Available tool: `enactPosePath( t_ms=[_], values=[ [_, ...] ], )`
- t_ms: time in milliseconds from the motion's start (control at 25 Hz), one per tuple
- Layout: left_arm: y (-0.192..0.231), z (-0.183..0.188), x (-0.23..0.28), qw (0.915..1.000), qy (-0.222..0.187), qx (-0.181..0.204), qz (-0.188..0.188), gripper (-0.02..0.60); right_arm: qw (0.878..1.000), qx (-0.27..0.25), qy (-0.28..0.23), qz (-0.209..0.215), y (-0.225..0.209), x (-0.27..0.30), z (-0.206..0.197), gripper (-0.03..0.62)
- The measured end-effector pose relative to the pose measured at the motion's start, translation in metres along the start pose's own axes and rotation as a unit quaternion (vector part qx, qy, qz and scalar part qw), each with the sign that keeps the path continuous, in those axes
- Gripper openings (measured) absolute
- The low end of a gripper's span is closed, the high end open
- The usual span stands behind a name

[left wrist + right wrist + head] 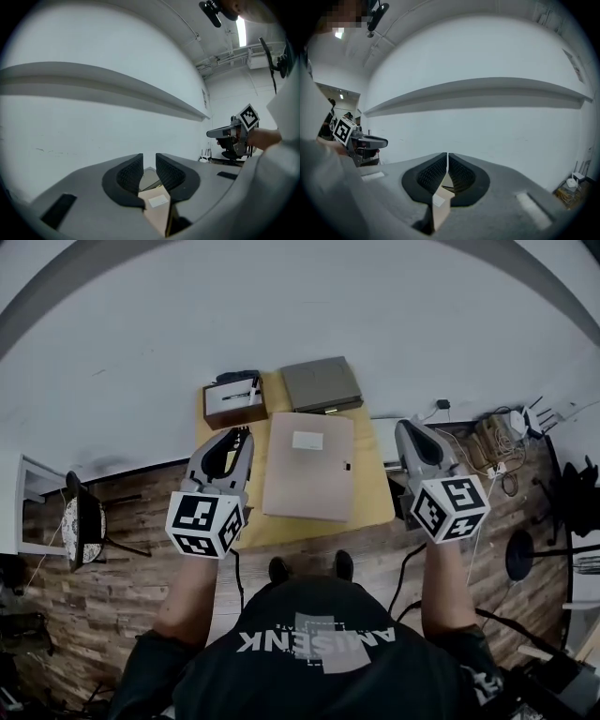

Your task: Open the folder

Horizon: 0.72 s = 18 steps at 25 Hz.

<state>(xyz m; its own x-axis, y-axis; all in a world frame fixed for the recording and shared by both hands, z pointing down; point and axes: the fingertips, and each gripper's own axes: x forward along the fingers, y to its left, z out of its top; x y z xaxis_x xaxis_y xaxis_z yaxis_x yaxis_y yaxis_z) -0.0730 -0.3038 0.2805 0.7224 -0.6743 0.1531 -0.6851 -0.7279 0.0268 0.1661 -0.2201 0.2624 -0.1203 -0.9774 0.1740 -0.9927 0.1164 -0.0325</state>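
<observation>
A tan folder [309,467] with a white label [307,440] lies flat and closed in the middle of a yellow table [375,504]. My left gripper [239,434] hovers over the table's left edge, beside the folder and apart from it. Its jaws stand a little apart with nothing between them [149,159]; the folder [157,213] shows below, past the gap. My right gripper [410,427] hangs off the table's right side, clear of the folder. In the right gripper view its jaws [447,157] are shut and hold nothing, with the folder [440,211] beneath.
A grey flat case [321,383] lies at the table's far edge, and a brown box [232,401] holding small items sits at the far left corner. A white wall stands behind. Cables and a power strip [497,442] lie on the wooden floor at right; a chair [82,521] stands at left.
</observation>
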Motion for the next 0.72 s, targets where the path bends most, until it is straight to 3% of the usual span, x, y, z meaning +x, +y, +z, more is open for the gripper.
enactPosePath(
  t_ms=[120, 320, 520, 720],
  values=[
    [-0.009, 0.004, 0.001, 0.9998, -0.006, -0.002, 0.018, 0.066, 1.000, -0.004, 0.001, 0.016, -0.013, 0.002, 0.002, 0.023],
    [-0.020, 0.007, 0.008, 0.9995, -0.009, -0.002, 0.029, 0.137, 0.999, -0.003, 0.002, 0.043, -0.027, 0.008, 0.000, 0.046],
    [-0.032, -0.002, 0.012, 0.9991, 0.004, 0.006, 0.042, 0.171, 0.998, 0.002, 0.007, 0.064, -0.043, 0.017, -0.007, 0.125],
    [-0.044, -0.012, 0.018, 0.9992, 0.013, 0.008, 0.038, 0.247, 0.996, 0.007, 0.015, 0.084, -0.055, 0.028, -0.016, 0.221]
  ],
)
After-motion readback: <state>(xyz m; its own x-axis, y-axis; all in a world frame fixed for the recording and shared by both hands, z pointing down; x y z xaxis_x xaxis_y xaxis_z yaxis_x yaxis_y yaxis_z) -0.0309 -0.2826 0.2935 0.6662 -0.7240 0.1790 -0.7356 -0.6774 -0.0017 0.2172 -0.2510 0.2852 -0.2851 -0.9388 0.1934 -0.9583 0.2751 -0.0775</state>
